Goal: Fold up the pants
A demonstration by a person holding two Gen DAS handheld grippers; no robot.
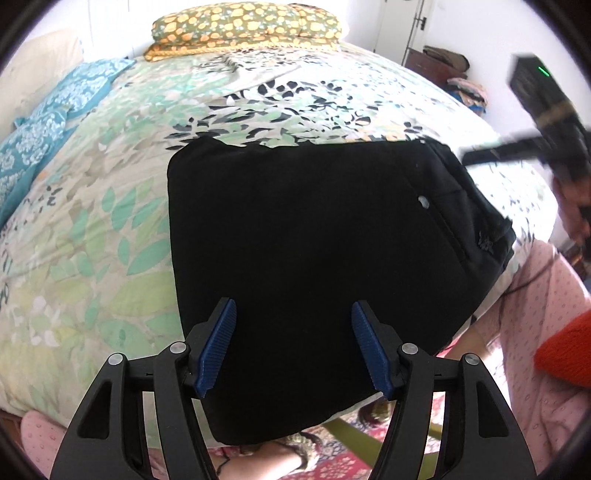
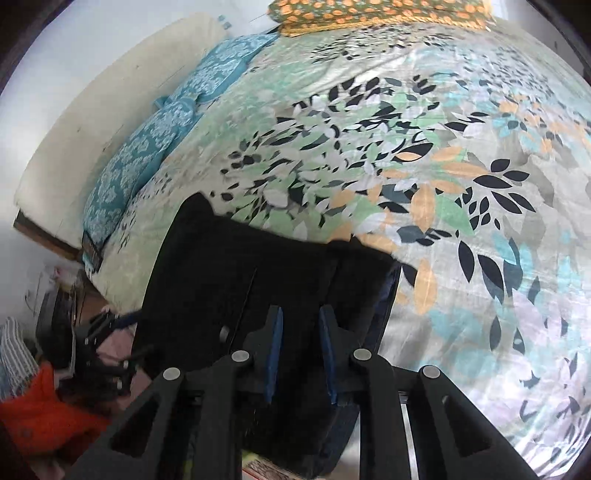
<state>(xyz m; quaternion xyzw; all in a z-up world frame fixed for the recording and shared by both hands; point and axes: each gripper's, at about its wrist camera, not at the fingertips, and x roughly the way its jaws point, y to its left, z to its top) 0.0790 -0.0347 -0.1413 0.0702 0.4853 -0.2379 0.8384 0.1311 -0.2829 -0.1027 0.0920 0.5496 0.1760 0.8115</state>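
While the black fabric pants [image 1: 303, 266] lie folded into a flat, roughly square bundle near the bed's front edge, the left tool [image 1: 293, 347] hovers over their near side with its 2 blue ribbed pads [image 1: 218, 347] standing wide apart and nothing between them. The pants rest on a bedspread with a green, black and orange leaf print [image 1: 92, 240], and their near corner hangs slightly past the bed's edge. From the right wrist view, the right tool [image 2: 301, 354] sits above the same dark bundle with its blue pads nearly together, a narrow gap showing between them and no cloth pinched in it. A teal patterned pillow [image 2: 147, 155] lies along the far side, and an orange-flowered pillow [image 1: 247, 26] sits at the head of the bed.
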